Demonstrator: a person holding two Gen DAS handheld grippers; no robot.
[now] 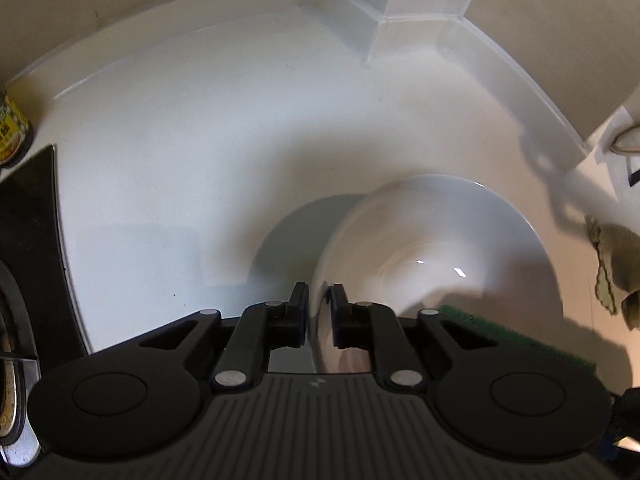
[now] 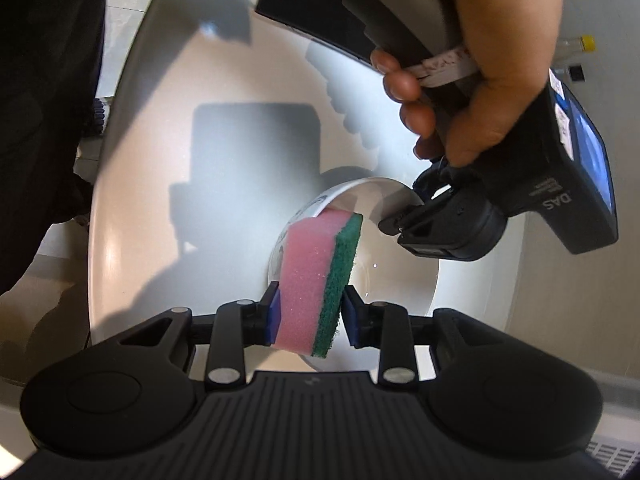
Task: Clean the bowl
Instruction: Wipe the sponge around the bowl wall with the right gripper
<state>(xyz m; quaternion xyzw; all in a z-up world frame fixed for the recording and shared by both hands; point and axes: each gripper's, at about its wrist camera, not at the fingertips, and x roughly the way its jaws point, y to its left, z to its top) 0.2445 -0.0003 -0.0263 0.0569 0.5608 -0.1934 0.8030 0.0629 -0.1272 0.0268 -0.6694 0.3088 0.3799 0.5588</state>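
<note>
Left gripper [image 1: 319,304] clamped on the near rim of the white bowl [image 1: 440,248], 1 pad outside the wall, 1 inside, bowl tipped up off the white worktop [image 1: 180,160] with its hollow opening forward and to the right of the fingers. Right gripper [image 2: 308,312] squeezing a sponge [image 2: 316,276], pink foam on its left, green scouring face on its right, long axis running straight ahead along the fingers. Sponge tip reaching the bowl rim [image 2: 344,190] just ahead; touching or a hair short, impossible to say. Bowl hollow lying ahead and slightly right of the right gripper, so green face turned toward the inside wall. Right side clearly the working one, left only steadying. Bare hand [image 2: 492,60] gripping the left tool handle above the bowl. Worktop glossy, pale, walled in behind, a yellow can [image 1: 10,128] far left, a crumpled cloth [image 1: 616,264] off right.
</note>
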